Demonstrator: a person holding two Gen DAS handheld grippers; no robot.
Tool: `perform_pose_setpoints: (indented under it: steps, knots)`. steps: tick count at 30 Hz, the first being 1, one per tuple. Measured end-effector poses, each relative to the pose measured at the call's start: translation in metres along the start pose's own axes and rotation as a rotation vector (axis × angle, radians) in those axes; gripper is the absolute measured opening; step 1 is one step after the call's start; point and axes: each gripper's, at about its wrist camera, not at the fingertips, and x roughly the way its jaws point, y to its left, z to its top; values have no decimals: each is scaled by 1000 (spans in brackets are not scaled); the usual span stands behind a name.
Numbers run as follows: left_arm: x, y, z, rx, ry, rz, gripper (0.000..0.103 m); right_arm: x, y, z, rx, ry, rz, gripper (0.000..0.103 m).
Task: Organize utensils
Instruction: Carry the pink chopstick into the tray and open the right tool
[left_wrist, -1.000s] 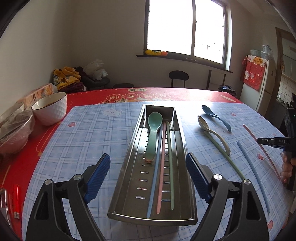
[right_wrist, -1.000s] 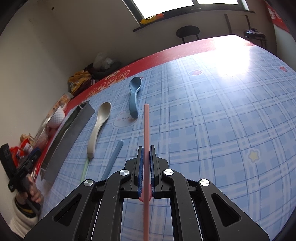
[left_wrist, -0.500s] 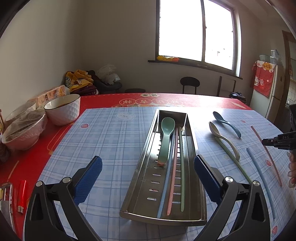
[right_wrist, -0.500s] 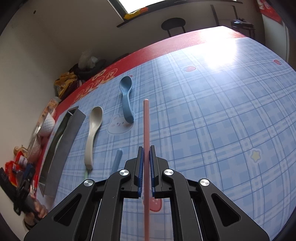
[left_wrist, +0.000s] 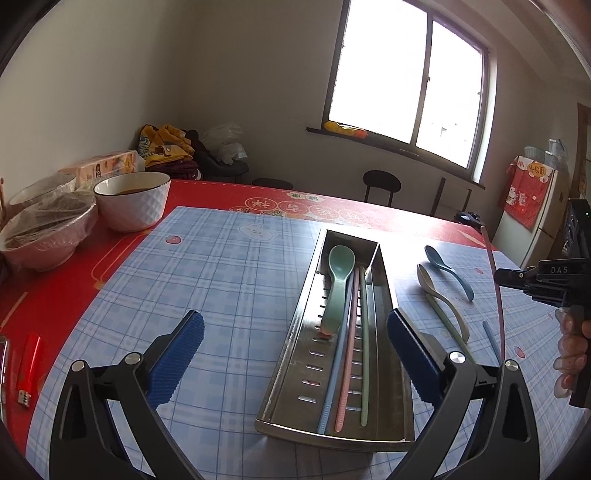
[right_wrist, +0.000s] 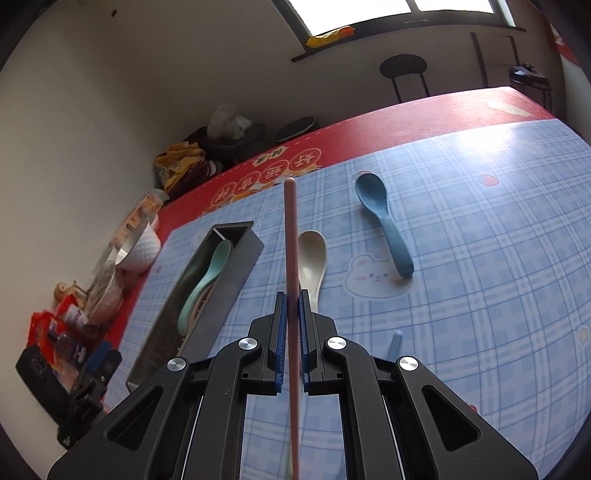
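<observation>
A steel utensil tray (left_wrist: 384, 295) (right_wrist: 236, 266) lies on the blue checked cloth and holds a green spoon (left_wrist: 338, 280), a blue, a pink and a green chopstick. My left gripper (left_wrist: 295, 350) is open and empty, just before the tray's near end. My right gripper (right_wrist: 290, 317) is shut on a pink chopstick (right_wrist: 290, 236) and holds it in the air, right of the tray; the chopstick also shows in the left wrist view (left_wrist: 495, 280). A beige spoon (right_wrist: 313, 266), a blue spoon (right_wrist: 384, 221) and a blue chopstick (right_wrist: 394, 341) lie on the cloth.
A white bowl (left_wrist: 131, 199) and covered bowls (left_wrist: 44, 229) stand at the table's left edge on the red cover. A red lighter (left_wrist: 27, 365) lies near the front left. A black stool (left_wrist: 380, 182) and a fridge (left_wrist: 535, 221) stand behind the table.
My right gripper has lifted the pink chopstick off the cloth and swung it towards the tray. My left gripper has drawn back a little and stayed open.
</observation>
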Motion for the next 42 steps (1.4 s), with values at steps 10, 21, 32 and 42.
perform_pose_setpoints:
  steps: [10,21,32,42]
  knots:
    - [2,9,1,-48,3,-9,97,-13,49,14,-94,-70,55,6]
    - [1,15,2,-82,-7,6,97,-4,85,29,-22,-142,195,6]
    - [2,35,2,-176,-2,15,97,72,98,4,86,-28,193,6]
    - [2,33,2,-172,3,12,97,94,90,-13,83,34,100,7]
